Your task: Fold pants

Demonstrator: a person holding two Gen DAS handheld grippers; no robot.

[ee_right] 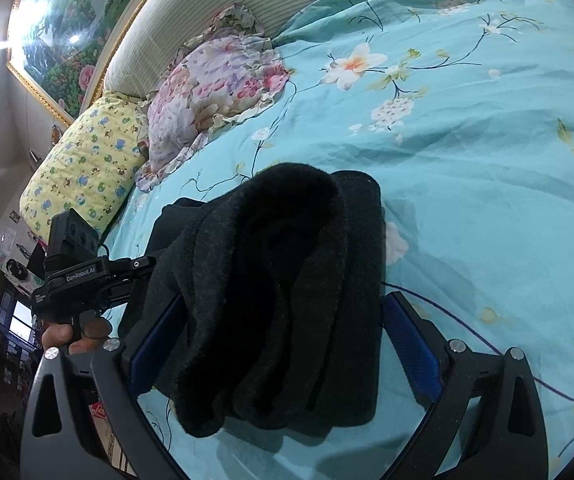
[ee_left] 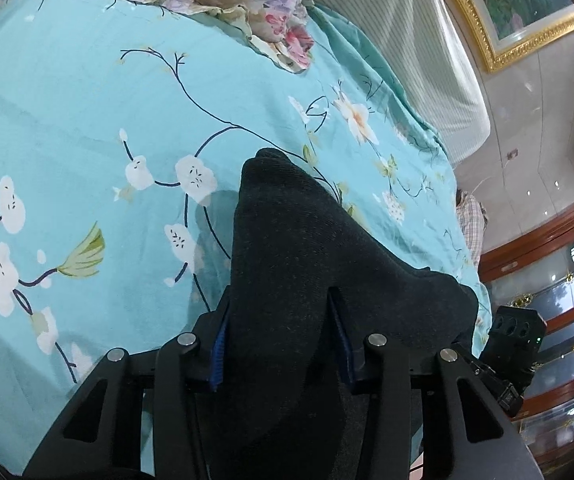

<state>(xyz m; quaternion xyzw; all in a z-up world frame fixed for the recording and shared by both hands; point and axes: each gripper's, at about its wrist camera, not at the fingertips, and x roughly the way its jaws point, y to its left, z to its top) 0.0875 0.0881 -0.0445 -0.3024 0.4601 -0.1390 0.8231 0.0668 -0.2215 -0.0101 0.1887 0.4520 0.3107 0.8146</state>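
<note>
The dark charcoal pants (ee_right: pixel 287 296) are bunched in thick folds above the turquoise floral bedspread (ee_right: pixel 467 160). In the left wrist view the pants (ee_left: pixel 287 280) fill the gap between the blue-padded fingers, and my left gripper (ee_left: pixel 281 320) is shut on them. In the right wrist view my right gripper (ee_right: pixel 283 340) stands wide, its right pad (ee_right: pixel 411 344) apart from the cloth, while the cloth lies over its left pad (ee_right: pixel 155 344). The left gripper's body (ee_right: pixel 83 276) and the hand holding it show at the left of the right wrist view.
A floral pink pillow (ee_right: pixel 215 92) and a yellow patterned pillow (ee_right: pixel 83 164) lie at the striped headboard (ee_right: pixel 191 12). A gold-framed painting (ee_left: pixel 515 4) hangs on the wall. A wooden glass cabinet (ee_left: pixel 559 300) stands beside the bed.
</note>
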